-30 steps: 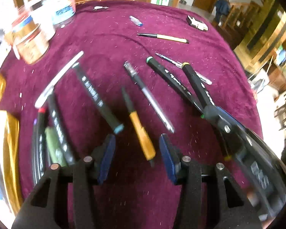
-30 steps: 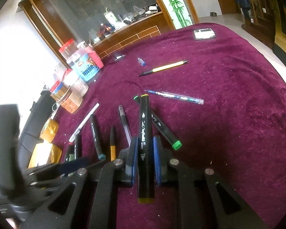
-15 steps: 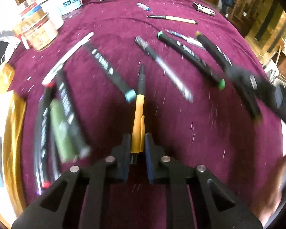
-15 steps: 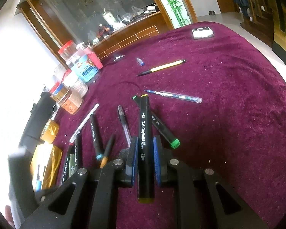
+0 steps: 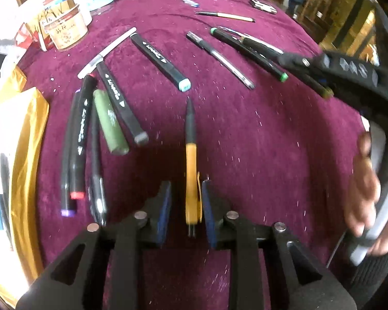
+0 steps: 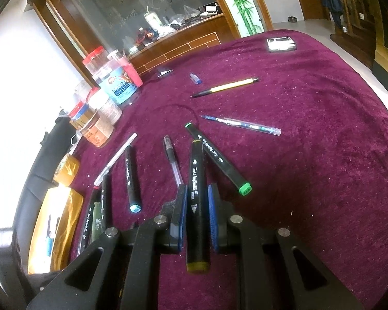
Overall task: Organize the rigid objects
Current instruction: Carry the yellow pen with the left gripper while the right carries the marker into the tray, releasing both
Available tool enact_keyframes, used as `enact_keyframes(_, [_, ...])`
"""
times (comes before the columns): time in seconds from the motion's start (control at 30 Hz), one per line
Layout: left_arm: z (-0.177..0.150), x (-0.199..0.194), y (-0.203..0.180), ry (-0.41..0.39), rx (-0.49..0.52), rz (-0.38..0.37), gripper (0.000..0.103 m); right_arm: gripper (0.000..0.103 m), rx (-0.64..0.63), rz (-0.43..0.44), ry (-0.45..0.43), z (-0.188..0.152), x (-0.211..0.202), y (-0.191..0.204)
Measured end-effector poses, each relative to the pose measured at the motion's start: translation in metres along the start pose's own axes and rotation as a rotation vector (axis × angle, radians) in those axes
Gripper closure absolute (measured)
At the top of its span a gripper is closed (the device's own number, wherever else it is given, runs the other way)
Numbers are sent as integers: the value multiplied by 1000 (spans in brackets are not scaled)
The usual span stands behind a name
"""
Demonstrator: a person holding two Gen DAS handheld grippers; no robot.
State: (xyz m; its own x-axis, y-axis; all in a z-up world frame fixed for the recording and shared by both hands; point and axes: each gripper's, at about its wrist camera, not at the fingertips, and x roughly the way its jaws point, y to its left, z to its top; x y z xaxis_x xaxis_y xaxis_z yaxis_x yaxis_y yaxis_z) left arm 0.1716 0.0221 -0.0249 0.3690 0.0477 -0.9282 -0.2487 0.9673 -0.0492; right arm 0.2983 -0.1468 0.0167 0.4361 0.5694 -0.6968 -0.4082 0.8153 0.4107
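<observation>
1. The left gripper (image 5: pixel 186 206) pointed down at the purple cloth (image 5: pixel 245 134). Its jaws had just been opening a little, and a gap showed on each side of the orange pen (image 5: pixel 191 170). The pen lay on the cloth between the jaws, let go, with its dark tip pointing away from the gripper.
2. To the left of that gripper lay a bunch of black markers (image 5: pixel 116 98) and a green tube (image 5: pixel 110 121), close together.
3. Ahead of it and a bit left lay a marker with a light blue end (image 5: pixel 159 62).
4. The right gripper (image 6: pixel 197 211) was clamped tight on a black marker with a yellow end (image 6: pixel 197 206). The yellow end stuck out back toward the camera.
5. Just right of that marker, a marker with a green end (image 6: pixel 221 161) lay on the cloth.
6. Further ahead lay a clear pen (image 6: pixel 241 124) and a yellow pen (image 6: pixel 226 86).
</observation>
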Motion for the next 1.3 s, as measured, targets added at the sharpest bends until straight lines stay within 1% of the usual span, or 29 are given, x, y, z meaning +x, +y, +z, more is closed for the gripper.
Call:
enact_keyframes(0.07, [5, 7, -1, 14, -5, -10, 83, 89, 0, -4, 4, -1, 1, 0])
enact_keyframes(0.13, [8, 9, 0, -3, -21, 0, 83, 89, -1, -4, 9, -2, 3, 0])
enact_keyframes(0.2, [6, 9, 1, -18, -33, 19, 92, 89, -2, -13, 23, -2, 6, -1])
enact_keyframes(0.27, [4, 8, 2, -34, -28, 34, 95, 89, -14, -36, 57, -4, 13, 0])
enact_keyframes(0.37, [-4, 6, 6, -47, -25, 29, 95, 89, -31, -56, 116, -8, 26, 2])
enact_keyframes(0.43, [-10, 3, 17, -52, -78, -8, 96, 89, -57, -89, 155, -12, 36, 5])
enact_keyframes(0.5, [-18, -6, 26, -59, -128, -59, 96, 89, -95, -113, 154, -14, 38, 9])
enact_keyframes(0.57, [-23, -15, 34, -76, -155, -87, 96, 89, -114, -124, 144, -16, 37, 12])
enact_keyframes(0.63, [-32, -33, 39, -109, -168, -120, 96, 89, -124, -83, 111, -16, 30, 16])
enact_keyframes(0.7, [-40, -49, 44, -140, -174, -134, 96, 89, -152, -54, 68, -16, 22, 22])
enact_keyframes(0.87, [-63, -93, 62, -216, -182, -166, 96, 89, -192, 15, 13, -19, 13, 35])
enact_keyframes(0.93, [-71, -109, 79, -249, -211, -179, 96, 89, -206, 48, -7, -21, 8, 41])
enact_keyframes(1.0, [-80, -126, 104, -285, -252, -181, 96, 89, -230, 94, -25, -24, 3, 52])
enact_keyframes(1.1, [-93, -143, 143, -322, -330, -156, 96, 89, -196, 152, 9, -29, -6, 74])
enact_keyframes(1.2, [-100, -146, 184, -334, -414, -128, 96, 89, -188, 259, 58, -42, -17, 117])
enact_keyframes(1.23, [-101, -145, 193, -333, -432, -118, 96, 89, -203, 304, 78, -49, -18, 138])
enact_keyframes(1.3, [-103, -140, 216, -324, -482, -100, 96, 89, -226, 372, 112, -58, -16, 169])
